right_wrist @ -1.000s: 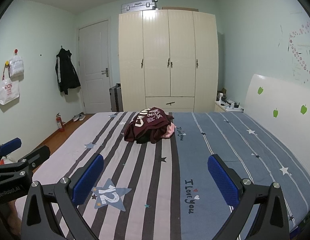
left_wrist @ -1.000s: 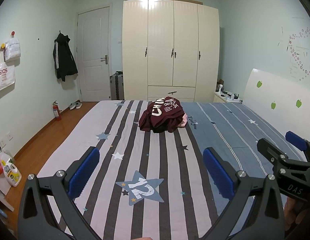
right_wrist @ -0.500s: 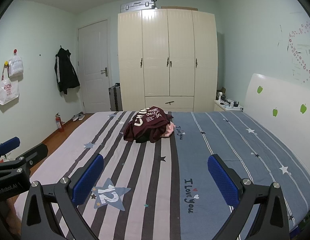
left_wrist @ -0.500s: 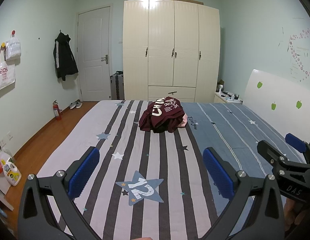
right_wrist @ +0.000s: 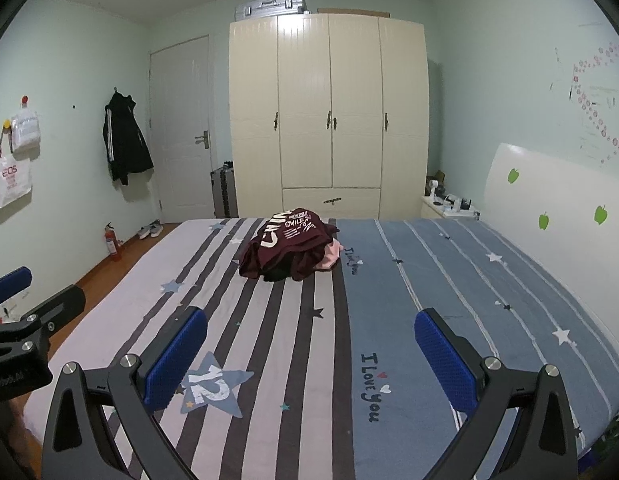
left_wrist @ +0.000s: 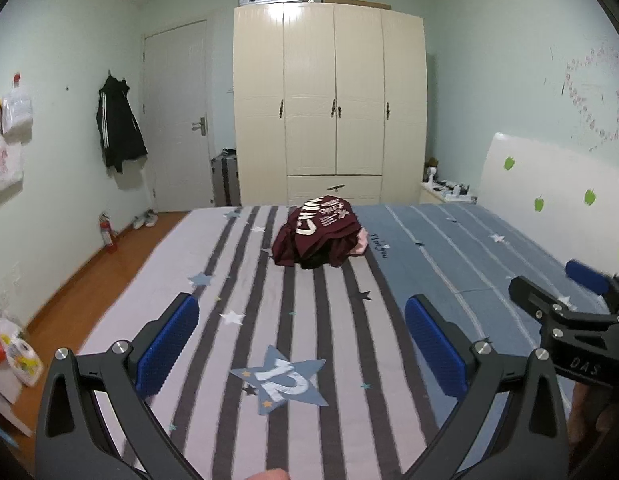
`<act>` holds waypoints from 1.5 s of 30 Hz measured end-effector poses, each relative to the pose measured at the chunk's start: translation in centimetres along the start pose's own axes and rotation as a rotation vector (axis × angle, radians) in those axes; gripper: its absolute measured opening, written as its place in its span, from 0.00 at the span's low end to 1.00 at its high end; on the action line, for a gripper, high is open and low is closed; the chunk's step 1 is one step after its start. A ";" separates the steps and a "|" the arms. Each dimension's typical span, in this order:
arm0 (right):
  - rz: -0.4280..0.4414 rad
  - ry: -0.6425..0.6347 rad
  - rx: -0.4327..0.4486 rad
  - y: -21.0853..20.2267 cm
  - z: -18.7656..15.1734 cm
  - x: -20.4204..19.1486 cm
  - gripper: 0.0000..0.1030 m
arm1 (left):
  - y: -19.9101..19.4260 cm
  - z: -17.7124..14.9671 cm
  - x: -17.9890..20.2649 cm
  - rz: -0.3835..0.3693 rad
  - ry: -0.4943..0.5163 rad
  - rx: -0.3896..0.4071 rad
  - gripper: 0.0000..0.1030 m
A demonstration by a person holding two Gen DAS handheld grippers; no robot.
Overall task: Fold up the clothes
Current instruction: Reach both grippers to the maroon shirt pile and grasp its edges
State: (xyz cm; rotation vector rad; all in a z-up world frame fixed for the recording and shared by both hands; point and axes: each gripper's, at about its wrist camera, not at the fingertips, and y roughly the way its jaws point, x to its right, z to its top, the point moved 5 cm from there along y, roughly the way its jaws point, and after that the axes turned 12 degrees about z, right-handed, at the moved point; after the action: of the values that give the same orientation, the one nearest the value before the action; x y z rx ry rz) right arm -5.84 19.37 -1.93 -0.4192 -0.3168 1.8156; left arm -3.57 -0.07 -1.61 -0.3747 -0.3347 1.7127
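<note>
A heap of clothes [left_wrist: 317, 232] lies near the far end of the bed, a maroon printed shirt [right_wrist: 287, 242] on top, with black and pink fabric under it. My left gripper [left_wrist: 301, 340] hovers open over the near part of the striped sheet, well short of the heap. The right gripper [right_wrist: 311, 352] is open too, held level beside it, nothing between its blue pads [right_wrist: 443, 360]. In the left wrist view the right gripper [left_wrist: 569, 296] shows at the right edge.
The bed [left_wrist: 449, 248] has a striped grey half and a blue half, with a white headboard [right_wrist: 549, 216] on the right. A cream wardrobe [right_wrist: 327, 120] stands beyond the foot. Wooden floor [left_wrist: 89, 280], a fire extinguisher [right_wrist: 111, 242] and bags lie at left.
Both views have tilted slightly upward and the left view is a little blurred. The clothes heap has not moved and both grippers stay open.
</note>
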 end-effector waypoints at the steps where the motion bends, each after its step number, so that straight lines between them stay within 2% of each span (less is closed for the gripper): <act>1: 0.002 0.006 -0.001 -0.1 -0.2 0.1 0.99 | 0.1 -0.2 -0.2 -0.013 -0.009 -0.014 0.99; 6: -0.010 0.008 -0.016 0.1 -1.4 0.8 1.00 | 1.3 -2.4 -1.0 -0.050 -0.057 -0.090 0.99; 10: -0.017 0.037 -0.028 2.1 -3.0 2.3 1.00 | 4.0 -4.3 -1.3 -0.059 -0.052 -0.090 0.99; 12: -0.025 0.065 -0.036 4.2 -4.3 3.5 0.99 | 6.7 -5.8 -1.4 -0.057 -0.055 -0.079 0.99; 14: -0.012 0.085 -0.038 7.4 -5.8 4.8 1.00 | 10.8 -7.9 -1.4 -0.087 -0.081 -0.096 0.99; 16: -0.018 0.112 -0.045 12.4 -8.1 6.5 1.00 | 15.7 -10.1 -1.3 -0.099 -0.117 -0.125 0.99; 18: -0.027 0.125 -0.053 17.3 -10.0 7.9 1.00 | 22.4 -12.9 -0.8 -0.131 -0.168 -0.165 0.99; 20: -0.041 0.123 -0.077 23.6 -11.9 9.5 0.99 | 28.6 -15.1 -0.1 -0.130 -0.181 -0.207 0.99; 22: -0.035 0.109 -0.097 30.3 -13.2 11.0 0.99 | 35.8 -16.7 0.9 -0.072 -0.142 -0.224 0.99; 24: -0.019 0.109 -0.112 36.2 -13.6 12.0 0.99 | 40.2 -17.1 1.9 -0.069 -0.118 -0.216 0.97; 29: 0.006 0.139 -0.118 46.8 -12.1 14.1 0.99 | 48.6 -15.5 4.9 -0.071 -0.066 -0.214 0.97; 33: -0.001 0.132 -0.153 53.4 -8.7 15.4 0.99 | 55.5 -10.4 6.8 -0.089 -0.076 -0.231 0.96; 37: -0.026 0.136 -0.148 59.8 -4.0 17.6 0.99 | 62.3 -5.0 8.6 -0.074 -0.076 -0.206 0.93; 39: -0.038 0.145 -0.147 63.1 -2.0 18.9 0.94 | 65.6 -2.8 9.9 -0.069 -0.039 -0.196 0.88; 42: -0.054 0.153 -0.186 67.8 -0.1 20.3 0.87 | 70.3 -1.2 11.3 -0.061 0.007 -0.228 0.86; 45: -0.042 0.136 -0.224 71.9 1.4 20.6 0.84 | 73.7 -1.0 12.0 -0.059 0.043 -0.269 0.85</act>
State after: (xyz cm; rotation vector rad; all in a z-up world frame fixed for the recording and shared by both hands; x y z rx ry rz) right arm -73.71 19.25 -33.49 -0.6849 -0.4327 1.7069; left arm -70.66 -0.70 -34.40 -0.5917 -0.5417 1.6028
